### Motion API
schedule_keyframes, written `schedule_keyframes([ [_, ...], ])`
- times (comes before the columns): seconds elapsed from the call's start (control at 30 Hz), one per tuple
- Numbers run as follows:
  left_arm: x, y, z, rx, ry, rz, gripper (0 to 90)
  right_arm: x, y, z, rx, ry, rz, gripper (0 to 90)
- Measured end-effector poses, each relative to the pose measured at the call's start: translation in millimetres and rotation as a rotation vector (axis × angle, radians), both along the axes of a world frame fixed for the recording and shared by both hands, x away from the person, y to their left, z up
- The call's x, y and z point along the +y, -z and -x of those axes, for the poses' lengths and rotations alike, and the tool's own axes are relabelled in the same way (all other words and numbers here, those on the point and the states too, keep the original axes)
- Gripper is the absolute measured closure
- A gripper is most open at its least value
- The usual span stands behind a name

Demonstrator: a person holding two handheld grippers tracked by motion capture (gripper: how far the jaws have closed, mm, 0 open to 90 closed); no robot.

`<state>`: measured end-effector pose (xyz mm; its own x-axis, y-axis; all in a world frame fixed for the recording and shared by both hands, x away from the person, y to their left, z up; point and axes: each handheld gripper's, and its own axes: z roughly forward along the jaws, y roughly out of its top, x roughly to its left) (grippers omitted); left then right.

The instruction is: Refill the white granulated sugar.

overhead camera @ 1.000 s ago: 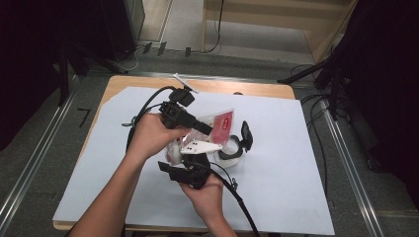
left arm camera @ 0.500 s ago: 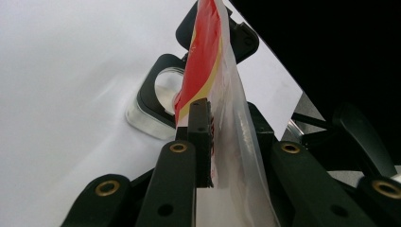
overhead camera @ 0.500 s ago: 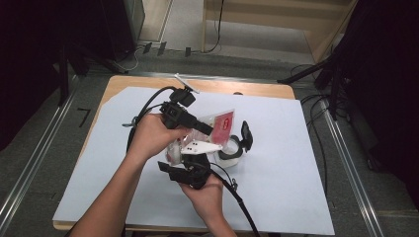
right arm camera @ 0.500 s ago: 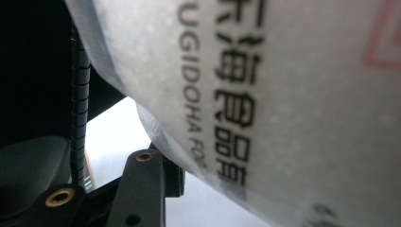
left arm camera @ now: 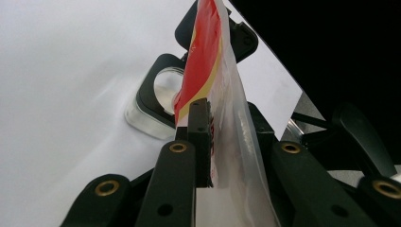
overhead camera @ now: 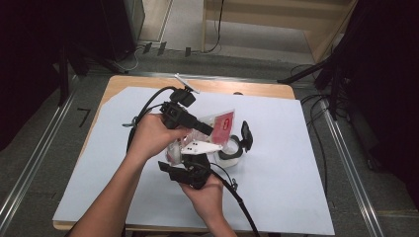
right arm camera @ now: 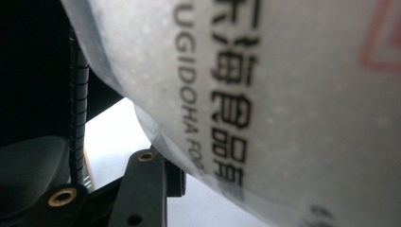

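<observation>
A clear plastic bag (overhead camera: 221,123) with a red label hangs above the white sheet between both hands. My left gripper (overhead camera: 207,129) comes in from the upper left and is shut on the bag (left arm camera: 203,56), with its black jaws pressed to both faces. My right gripper (overhead camera: 184,157) reaches up from below. In the right gripper view the bag's printed film (right arm camera: 283,94) lies right against the lens, and one of the fingers (right arm camera: 144,189) touches its lower edge. A clear container (overhead camera: 232,149) with a black rim stands under the bag, also visible as the container (left arm camera: 156,94) behind the jaws.
The container's black lid flap (overhead camera: 246,134) stands open on its right side. A white sheet (overhead camera: 296,173) covers the wooden table. Black cables (overhead camera: 148,106) trail from the left gripper toward the table's back left. Dark stands and floor cables lie beyond the right edge.
</observation>
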<state>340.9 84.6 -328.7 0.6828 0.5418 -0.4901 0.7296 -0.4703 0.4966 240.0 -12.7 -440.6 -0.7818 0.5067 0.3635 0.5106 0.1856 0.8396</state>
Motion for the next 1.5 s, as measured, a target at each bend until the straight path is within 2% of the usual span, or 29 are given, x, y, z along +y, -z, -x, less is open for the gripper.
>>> schedule_keyframes([
  [1.5, -1.2, -2.3, 2.2, -0.022, 0.002, -0.003, 78.6, -0.5, -1.3, -0.1, -0.001, 0.0, -0.006, 62.2],
])
